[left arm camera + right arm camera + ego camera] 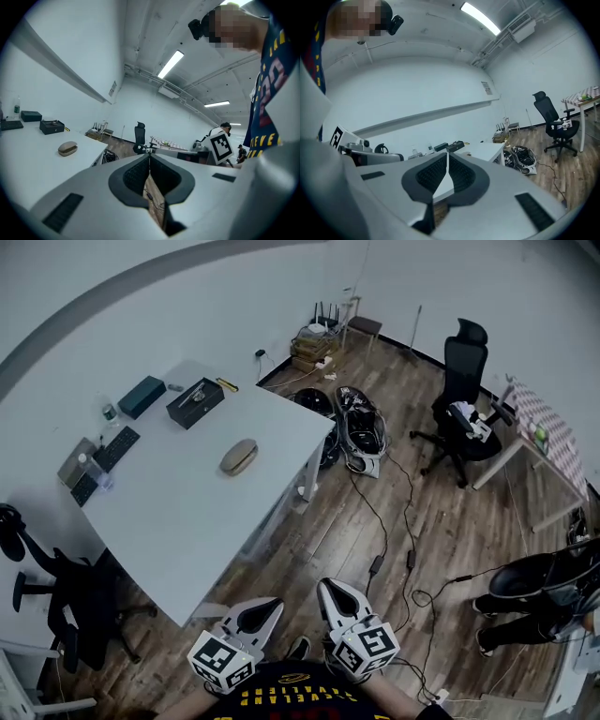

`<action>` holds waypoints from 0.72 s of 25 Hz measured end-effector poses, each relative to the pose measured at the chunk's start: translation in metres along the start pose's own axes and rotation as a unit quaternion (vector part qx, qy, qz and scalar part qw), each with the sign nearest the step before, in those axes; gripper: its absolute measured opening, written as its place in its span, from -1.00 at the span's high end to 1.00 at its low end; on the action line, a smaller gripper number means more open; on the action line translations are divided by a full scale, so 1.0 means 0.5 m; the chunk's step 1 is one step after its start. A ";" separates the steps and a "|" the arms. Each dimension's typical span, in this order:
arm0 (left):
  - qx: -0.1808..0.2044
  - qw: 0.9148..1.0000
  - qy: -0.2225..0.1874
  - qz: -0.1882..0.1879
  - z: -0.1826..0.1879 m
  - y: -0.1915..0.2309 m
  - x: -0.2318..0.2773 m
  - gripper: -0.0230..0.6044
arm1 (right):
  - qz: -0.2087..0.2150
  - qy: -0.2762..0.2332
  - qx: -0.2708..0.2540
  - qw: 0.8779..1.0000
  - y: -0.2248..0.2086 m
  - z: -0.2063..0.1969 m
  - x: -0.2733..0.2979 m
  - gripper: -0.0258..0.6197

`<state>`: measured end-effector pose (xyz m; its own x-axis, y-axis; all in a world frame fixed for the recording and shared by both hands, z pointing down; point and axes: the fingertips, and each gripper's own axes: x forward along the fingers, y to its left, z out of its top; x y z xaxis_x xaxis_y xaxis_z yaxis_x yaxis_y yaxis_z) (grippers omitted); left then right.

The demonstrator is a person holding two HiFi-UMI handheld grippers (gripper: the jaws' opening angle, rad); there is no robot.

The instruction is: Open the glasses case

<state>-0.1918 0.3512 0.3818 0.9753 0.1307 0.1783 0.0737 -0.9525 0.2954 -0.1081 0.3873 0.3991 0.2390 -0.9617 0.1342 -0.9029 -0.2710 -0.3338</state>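
Note:
A closed tan oval glasses case [239, 457] lies near the middle of the white table [178, 521], far ahead of both grippers. In the left gripper view the case [68, 148] sits small at the left on the tabletop. My left gripper [269, 604] is at the bottom of the head view, off the table's near corner, jaws shut with nothing between them. My right gripper [331, 591] is beside it over the wooden floor, also shut and empty. The left gripper [149, 157] and the right gripper [447, 154] each show their tips meeting.
At the table's far end stand a black box [195, 403], a dark teal box [142, 396], a keyboard [103, 463] and a bottle [109, 412]. Black office chairs [462, 390] and a checkered table [548, 432] stand on the right. Cables [403, 549] and bags [361, 427] litter the floor.

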 end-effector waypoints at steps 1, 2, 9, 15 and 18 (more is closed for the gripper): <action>-0.001 1.000 0.004 -0.002 0.002 0.006 0.014 0.88 | -0.004 0.002 0.003 1.000 -0.014 0.002 0.006 0.84; -0.003 1.000 0.007 -0.003 0.004 0.014 0.028 0.88 | -0.007 0.004 0.006 1.000 -0.028 0.003 0.014 0.84; -0.019 0.999 0.019 -0.030 0.032 0.127 0.138 0.88 | -0.039 0.011 0.014 0.999 -0.109 0.020 0.120 0.84; 0.003 0.997 -0.012 -0.073 0.135 0.215 0.224 0.88 | -0.069 -0.003 -0.011 0.998 -0.152 0.096 0.221 0.84; 0.001 0.996 -0.019 -0.087 0.160 0.259 0.245 0.88 | -0.078 -0.007 -0.017 0.997 -0.158 0.120 0.269 0.84</action>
<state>-0.0460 0.2218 0.3669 0.9545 0.2842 0.0897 0.2433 -0.9170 0.3162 0.0170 0.2767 0.3876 0.3816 -0.9086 0.1696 -0.8662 -0.4156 -0.2774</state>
